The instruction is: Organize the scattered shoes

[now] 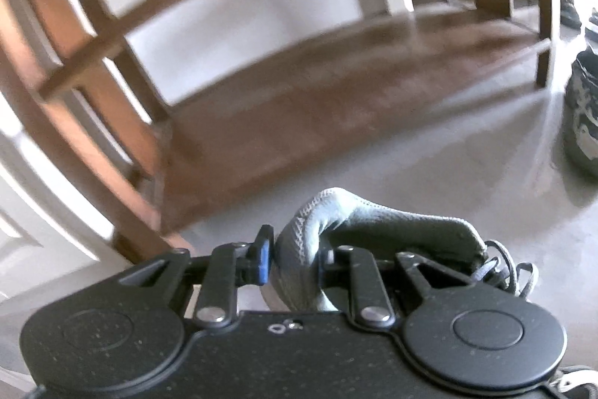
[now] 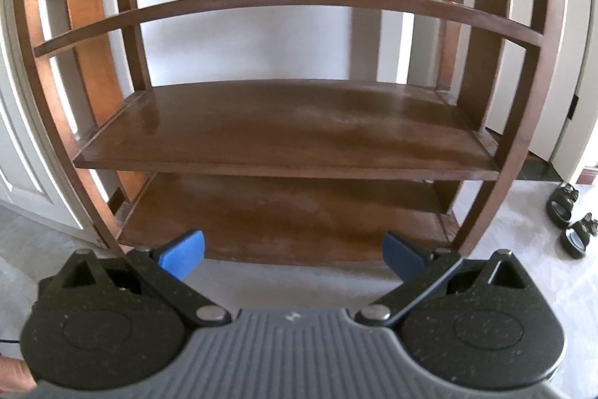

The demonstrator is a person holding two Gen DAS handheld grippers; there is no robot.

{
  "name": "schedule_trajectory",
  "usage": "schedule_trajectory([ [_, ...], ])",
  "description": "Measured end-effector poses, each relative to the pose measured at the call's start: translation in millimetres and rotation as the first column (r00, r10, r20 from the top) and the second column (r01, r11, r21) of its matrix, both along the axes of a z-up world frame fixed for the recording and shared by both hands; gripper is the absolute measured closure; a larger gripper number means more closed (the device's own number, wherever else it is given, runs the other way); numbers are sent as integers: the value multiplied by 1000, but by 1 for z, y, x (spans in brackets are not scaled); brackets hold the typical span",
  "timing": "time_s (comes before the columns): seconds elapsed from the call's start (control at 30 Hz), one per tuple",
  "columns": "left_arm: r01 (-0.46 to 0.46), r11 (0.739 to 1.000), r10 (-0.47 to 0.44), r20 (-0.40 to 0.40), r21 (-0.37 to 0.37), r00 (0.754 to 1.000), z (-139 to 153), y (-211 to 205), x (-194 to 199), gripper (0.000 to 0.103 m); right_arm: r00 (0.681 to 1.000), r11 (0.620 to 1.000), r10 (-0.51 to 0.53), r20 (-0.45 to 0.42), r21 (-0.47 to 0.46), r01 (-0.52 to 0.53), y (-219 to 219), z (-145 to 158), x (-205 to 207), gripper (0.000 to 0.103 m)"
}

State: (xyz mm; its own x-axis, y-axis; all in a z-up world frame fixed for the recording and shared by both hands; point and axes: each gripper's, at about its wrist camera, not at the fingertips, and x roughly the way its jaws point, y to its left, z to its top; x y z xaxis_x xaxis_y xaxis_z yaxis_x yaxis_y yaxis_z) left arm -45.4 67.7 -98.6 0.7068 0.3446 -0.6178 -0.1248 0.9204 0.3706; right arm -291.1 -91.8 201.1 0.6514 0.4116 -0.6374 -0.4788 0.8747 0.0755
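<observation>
My left gripper (image 1: 295, 258) is shut on the heel collar of a grey sneaker (image 1: 373, 223), whose laces (image 1: 501, 268) hang at the right. It holds the shoe low over the grey floor, in front of the bottom shelf (image 1: 336, 100) of a brown wooden shoe rack. My right gripper (image 2: 293, 255) is open and empty, with blue pads (image 2: 183, 253) wide apart. It faces the same rack, with its middle shelf (image 2: 291, 133) and lower shelf (image 2: 284, 215) bare. A pair of black sandals (image 2: 568, 212) lies on the floor to the right of the rack.
A dark patterned shoe (image 1: 583, 114) stands on the floor at the right edge of the left wrist view, with more dark shoes (image 1: 570, 12) behind it. White wall panels and a door frame (image 2: 22, 152) flank the rack on the left.
</observation>
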Motion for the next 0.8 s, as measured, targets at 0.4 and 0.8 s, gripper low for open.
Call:
schedule_trajectory([
  [0.4, -140, 990, 135, 153, 20, 979, 48, 48, -51, 83, 986, 985, 162, 45, -66, -159, 49, -35, 57, 0],
  [0.8, -242, 970, 234, 168, 28, 958, 72, 101, -120, 82, 937, 935, 340, 79, -131, -328, 121, -78, 95, 0],
])
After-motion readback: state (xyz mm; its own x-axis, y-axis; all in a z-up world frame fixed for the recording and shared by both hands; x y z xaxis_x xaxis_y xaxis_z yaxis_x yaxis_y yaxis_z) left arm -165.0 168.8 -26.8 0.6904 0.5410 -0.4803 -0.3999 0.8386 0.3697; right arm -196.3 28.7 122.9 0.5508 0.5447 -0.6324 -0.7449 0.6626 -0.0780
